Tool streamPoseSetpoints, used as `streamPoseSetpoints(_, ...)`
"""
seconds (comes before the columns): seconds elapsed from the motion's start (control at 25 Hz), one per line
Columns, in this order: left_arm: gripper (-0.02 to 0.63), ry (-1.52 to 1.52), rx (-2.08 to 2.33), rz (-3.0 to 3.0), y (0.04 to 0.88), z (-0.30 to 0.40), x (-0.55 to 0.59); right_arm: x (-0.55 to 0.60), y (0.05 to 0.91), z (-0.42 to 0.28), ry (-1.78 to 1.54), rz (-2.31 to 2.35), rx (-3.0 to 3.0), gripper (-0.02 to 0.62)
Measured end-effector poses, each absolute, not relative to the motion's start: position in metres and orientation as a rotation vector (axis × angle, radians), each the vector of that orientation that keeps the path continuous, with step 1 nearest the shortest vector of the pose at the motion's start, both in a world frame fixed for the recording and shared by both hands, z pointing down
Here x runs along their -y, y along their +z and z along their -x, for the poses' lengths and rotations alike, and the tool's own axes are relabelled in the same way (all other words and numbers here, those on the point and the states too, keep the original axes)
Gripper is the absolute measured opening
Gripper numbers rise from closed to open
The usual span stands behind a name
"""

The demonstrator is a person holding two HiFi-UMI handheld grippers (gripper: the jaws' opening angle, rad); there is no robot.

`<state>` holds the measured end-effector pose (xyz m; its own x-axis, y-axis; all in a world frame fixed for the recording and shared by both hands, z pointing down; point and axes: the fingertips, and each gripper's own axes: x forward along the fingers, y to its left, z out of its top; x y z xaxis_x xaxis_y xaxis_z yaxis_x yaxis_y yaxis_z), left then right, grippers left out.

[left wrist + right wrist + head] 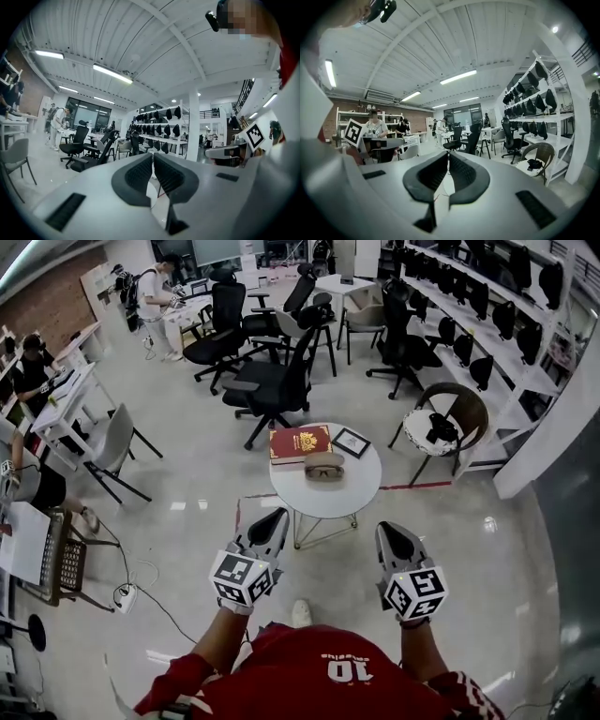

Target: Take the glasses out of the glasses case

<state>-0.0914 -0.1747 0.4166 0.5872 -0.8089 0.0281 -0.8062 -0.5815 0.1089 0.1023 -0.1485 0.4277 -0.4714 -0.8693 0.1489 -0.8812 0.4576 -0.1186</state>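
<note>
Glasses case [324, 466] on table [361, 491], well ahead of left tongs [276, 518], right tongs [391, 532]

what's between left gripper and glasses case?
Head view: only a sliver of floor and the bare top of the table lie between the left gripper and the case. No obstacle.

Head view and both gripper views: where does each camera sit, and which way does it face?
Head view: on the head, facing steeply down at the table with the case; shows left gripper, right gripper, red sleeves.
Left gripper view: on that gripper, facing out across the room; own jaws together, empty.
Right gripper view: likewise; jaws together, empty.
Shared: both gripper views show the shelves and office chairs; each catches the other's marker cube.
</note>
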Motion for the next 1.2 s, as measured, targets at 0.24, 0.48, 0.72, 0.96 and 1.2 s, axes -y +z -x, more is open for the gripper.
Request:
streamPoseSetpoints(0.24, 0.020, -0.045, 1.357, -2.686, 0.420, 0.110, 0.211, 0.183, 0.427, -0.082, 0.283, -1.576, 2.602, 0.023)
streamPoseSetpoints(0.48, 0.020, -0.066, 1.343, -2.682, 0.422, 0.134, 0.242, 0.215, 0.418, -0.056, 0.251, -1.574, 2.609, 0.023)
streamPoseSetpoints(0.72, 0.020, -0.091, 1.337, -2.677, 0.423, 0.150, 0.260, 0.229, 0.419, -0.042, 0.250, -1.574, 2.596, 0.023)
streamPoseSetpoints(0.96, 0.020, -0.057, 1.322, -2.684, 0.428, 0.152, 0.266, 0.236, 0.424, -0.040, 0.280, -1.590, 2.573, 0.023)
streamPoseSetpoints(1.2, 0.020, -0.058, 1.342, -2.669, 0.430, 0.162, 0.275, 0.249, 0.430, -0.030, 0.294, -1.555, 2.579, 0.023)
